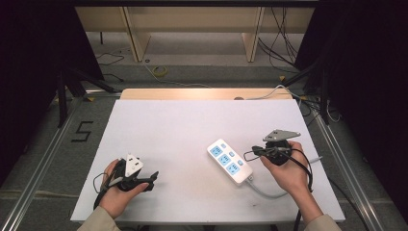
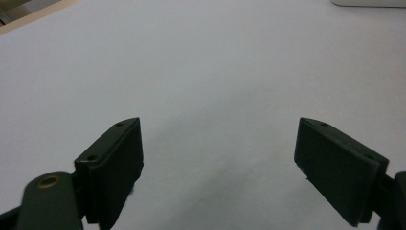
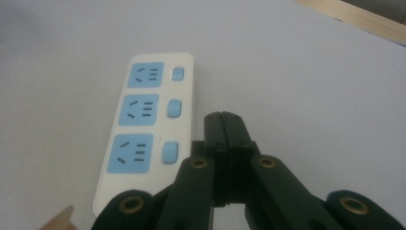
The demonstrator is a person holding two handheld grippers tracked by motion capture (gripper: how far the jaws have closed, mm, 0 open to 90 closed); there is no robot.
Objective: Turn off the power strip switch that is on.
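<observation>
Three sockets: each is paired with a blue switch on the white power strip (image 3: 143, 129), which lies flat on the table (image 1: 159, 130), right of its middle.
Right gripper (image 3: 225, 120): the jaws are pressed together with nothing between them, their tip just beside the switches.
Step judged: a switch is likely to be pressed; the closed tip should be centred on one button and pushed straight down.
Left gripper (image 2: 218, 158): the jaws are spread wide over bare table, well apart from the strip.

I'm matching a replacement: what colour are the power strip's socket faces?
Light blue on a white power strip, clearest in the right gripper view.
</observation>
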